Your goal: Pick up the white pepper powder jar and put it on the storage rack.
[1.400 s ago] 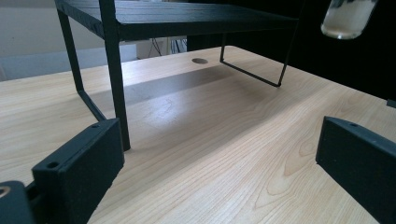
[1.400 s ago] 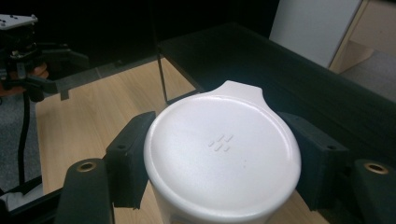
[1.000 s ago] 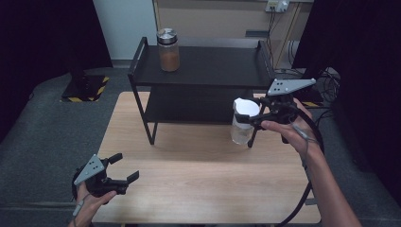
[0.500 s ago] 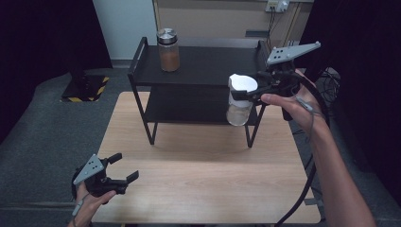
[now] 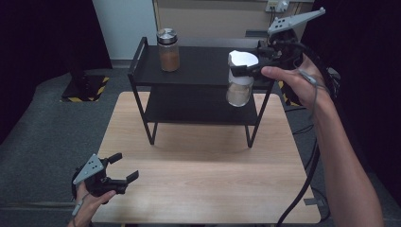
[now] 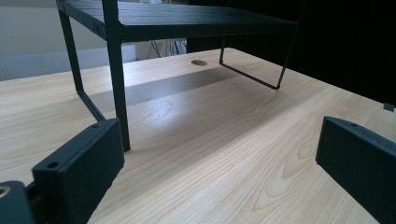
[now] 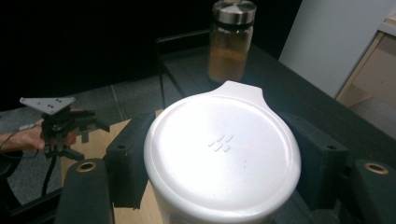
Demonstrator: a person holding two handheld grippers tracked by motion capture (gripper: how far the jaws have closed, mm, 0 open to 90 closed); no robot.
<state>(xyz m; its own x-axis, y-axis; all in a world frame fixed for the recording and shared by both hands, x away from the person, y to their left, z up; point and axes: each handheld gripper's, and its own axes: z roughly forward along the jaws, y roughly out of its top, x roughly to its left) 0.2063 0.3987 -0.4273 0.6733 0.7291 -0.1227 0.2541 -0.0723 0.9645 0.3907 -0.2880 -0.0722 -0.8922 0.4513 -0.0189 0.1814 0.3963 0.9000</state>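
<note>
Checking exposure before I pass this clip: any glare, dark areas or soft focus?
Right gripper view: white lid blown out by glare, left background black. Left gripper view: near jaws soft, rack shadow on table. High view: evenly lit table, dark surroundings.

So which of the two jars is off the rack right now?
The white-lidded jar, clamped in the right hand-held gripper near the rack's right end. The steel-lidded jar of brown powder stands on the top shelf.
</note>
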